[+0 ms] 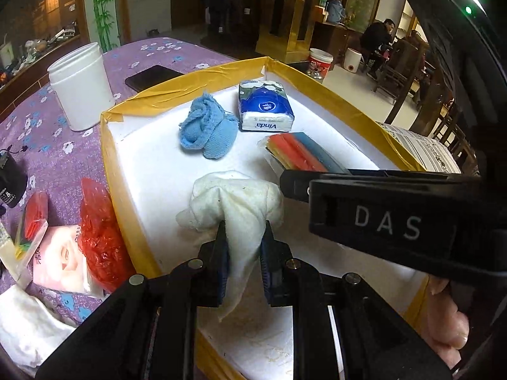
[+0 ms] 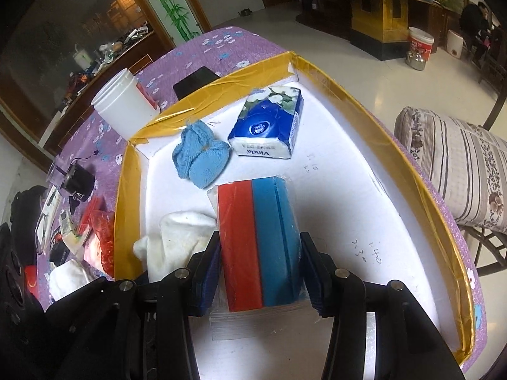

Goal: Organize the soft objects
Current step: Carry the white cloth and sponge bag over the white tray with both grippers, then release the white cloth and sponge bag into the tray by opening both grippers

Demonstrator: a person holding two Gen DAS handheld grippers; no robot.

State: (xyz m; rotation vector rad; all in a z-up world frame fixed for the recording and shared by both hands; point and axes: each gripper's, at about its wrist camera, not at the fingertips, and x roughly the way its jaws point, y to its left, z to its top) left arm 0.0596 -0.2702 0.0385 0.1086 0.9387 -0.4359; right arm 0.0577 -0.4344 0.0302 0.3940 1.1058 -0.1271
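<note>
Within the white tray (image 1: pixel 149 171), edged all round by a low wall of yellow tape, four soft things are gathered. At the far side, a blue knitted cloth (image 1: pixel 207 126) is seen beside a blue tissue pack (image 1: pixel 264 107), the two just apart and both short of the far wall. Nearer, a white cloth (image 1: pixel 234 202) is clamped in the left gripper (image 1: pixel 244 253), a fold of it pinched between the closed pads while the bulk rests on the tray floor. To its right, a wrapped pack of red and blue sponges (image 2: pixel 261 240) is bracketed by the right gripper (image 2: pixel 259 272); the pads are seen against both of its sides, though how firmly they press cannot be told.

Bare floor is left along the right side of the tray up to the taped wall, and at the near end beneath both grippers. Little room is left between the white cloth and the sponge pack.

Outside the left wall, on the purple flowered tablecloth (image 1: pixel 63 155), a crumpled red plastic bag (image 1: pixel 98 237) is pressed against the tape, and a white jar (image 1: pixel 80 85) stands by the far left corner, with a dark phone (image 1: pixel 152 77) lying just behind the far wall.
</note>
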